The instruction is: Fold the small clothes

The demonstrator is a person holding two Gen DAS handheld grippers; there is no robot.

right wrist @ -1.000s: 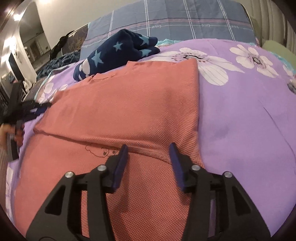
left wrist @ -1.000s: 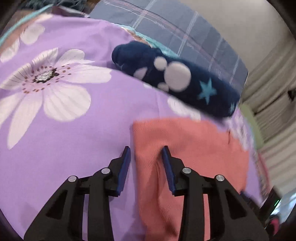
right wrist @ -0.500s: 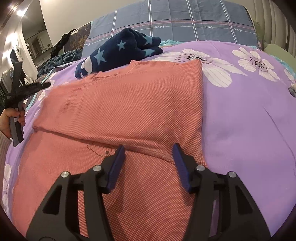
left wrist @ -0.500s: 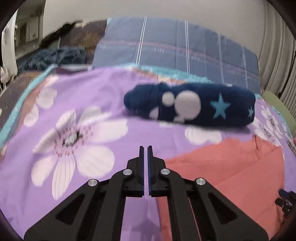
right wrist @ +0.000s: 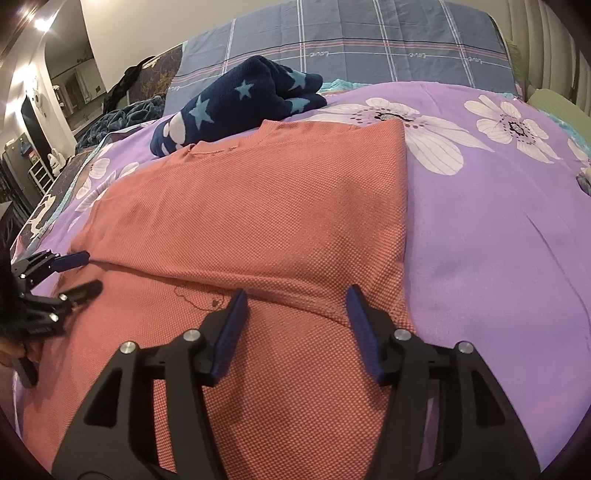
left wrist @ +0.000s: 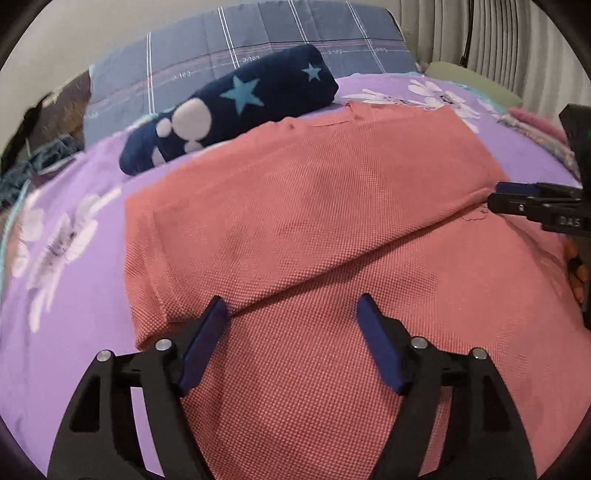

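A salmon-pink knit garment (left wrist: 314, 206) lies flat on the purple flowered bedspread (left wrist: 66, 236), with a folded flap lying across its upper part. It also shows in the right wrist view (right wrist: 258, 229). My left gripper (left wrist: 291, 310) is open and empty, low over the garment near the flap's edge on the left side. My right gripper (right wrist: 293, 302) is open and empty over the flap's edge on the right side. Each gripper shows at the side of the other's view, the right one (left wrist: 517, 199) and the left one (right wrist: 74, 273).
A rolled navy fleece with stars (left wrist: 236, 107) lies just behind the garment, also in the right wrist view (right wrist: 240, 103). A blue plaid pillow (right wrist: 369, 40) stands at the head of the bed. Curtains (left wrist: 498, 33) hang at the right. Purple bedspread (right wrist: 498, 240) extends right of the garment.
My left gripper shut and swung away half a second ago; it has since come back over the garment and opened wide. My right gripper stayed open and barely moved.
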